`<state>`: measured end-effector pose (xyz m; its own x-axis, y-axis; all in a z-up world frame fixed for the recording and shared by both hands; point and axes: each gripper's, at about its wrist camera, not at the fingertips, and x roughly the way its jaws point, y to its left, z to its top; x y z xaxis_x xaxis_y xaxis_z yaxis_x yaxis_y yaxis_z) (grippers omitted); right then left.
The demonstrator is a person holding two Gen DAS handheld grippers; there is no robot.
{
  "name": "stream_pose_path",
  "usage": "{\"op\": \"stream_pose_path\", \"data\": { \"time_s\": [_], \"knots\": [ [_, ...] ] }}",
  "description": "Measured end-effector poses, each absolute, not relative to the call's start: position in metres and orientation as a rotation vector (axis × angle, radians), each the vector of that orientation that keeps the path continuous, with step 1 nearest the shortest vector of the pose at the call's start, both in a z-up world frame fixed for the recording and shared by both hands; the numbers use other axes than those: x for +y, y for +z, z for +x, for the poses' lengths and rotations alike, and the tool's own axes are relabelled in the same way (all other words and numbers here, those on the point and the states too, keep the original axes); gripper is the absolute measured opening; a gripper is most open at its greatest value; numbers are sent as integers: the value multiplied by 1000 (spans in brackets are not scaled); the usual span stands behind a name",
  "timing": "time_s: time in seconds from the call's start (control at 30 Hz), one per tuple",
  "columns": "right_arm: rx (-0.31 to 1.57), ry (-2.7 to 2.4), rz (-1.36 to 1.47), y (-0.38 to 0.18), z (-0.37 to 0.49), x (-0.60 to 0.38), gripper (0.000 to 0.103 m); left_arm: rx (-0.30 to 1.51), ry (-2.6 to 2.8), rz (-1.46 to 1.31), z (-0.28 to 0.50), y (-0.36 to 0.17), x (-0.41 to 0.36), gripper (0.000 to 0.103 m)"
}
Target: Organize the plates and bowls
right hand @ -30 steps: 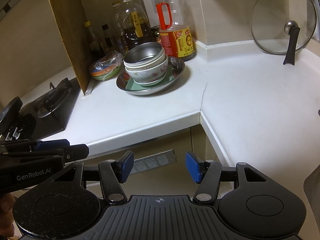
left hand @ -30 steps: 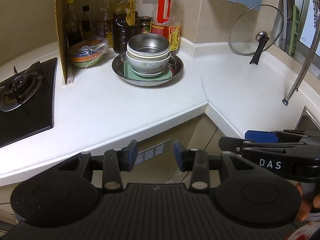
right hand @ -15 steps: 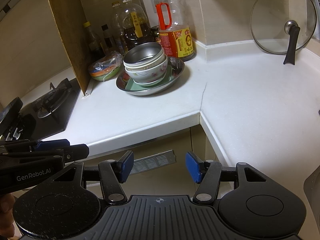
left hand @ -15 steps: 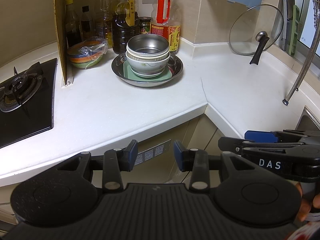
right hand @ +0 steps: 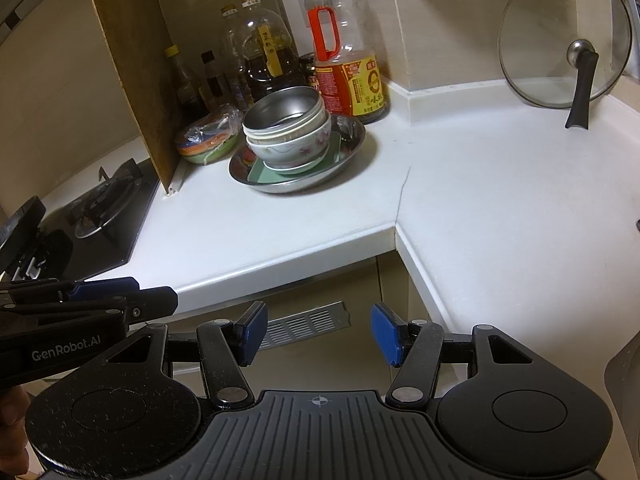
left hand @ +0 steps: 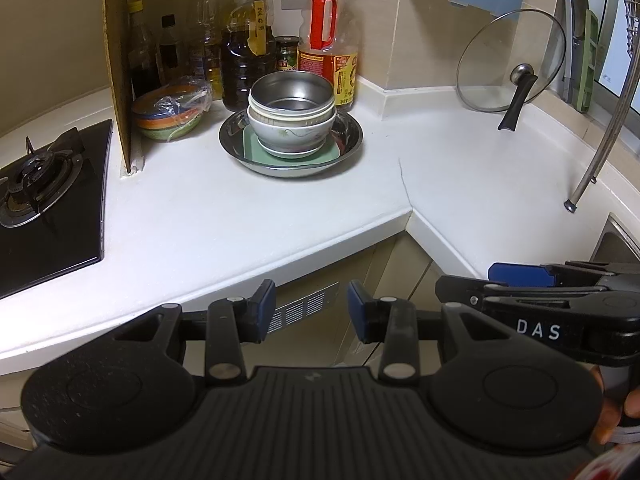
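Note:
A steel bowl tops a stack of white bowls, the lowest one flowered. The stack stands on a green square plate inside a wide steel dish at the back of the white counter. My left gripper hangs off the counter's front edge, open and empty. My right gripper is beside it, also open with nothing between its blue pads. Each gripper shows at the other view's side: the right gripper's fingers and the left gripper's fingers.
Coloured bowls wrapped in plastic sit left of the dish by a wooden board. Oil and sauce bottles line the wall. A gas hob lies left, a glass lid leans at right, and a faucet pipe hangs over the sink edge.

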<state>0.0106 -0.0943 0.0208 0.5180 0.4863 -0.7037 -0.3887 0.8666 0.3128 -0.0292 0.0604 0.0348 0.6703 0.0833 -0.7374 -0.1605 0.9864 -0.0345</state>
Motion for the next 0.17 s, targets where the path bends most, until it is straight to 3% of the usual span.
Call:
{"op": "stream_pose_path", "data": {
  "time_s": [0.17],
  "knots": [
    [881,526,122,21,12,-95,58,820,137,-96,-24,35,57,36]
  ]
}}
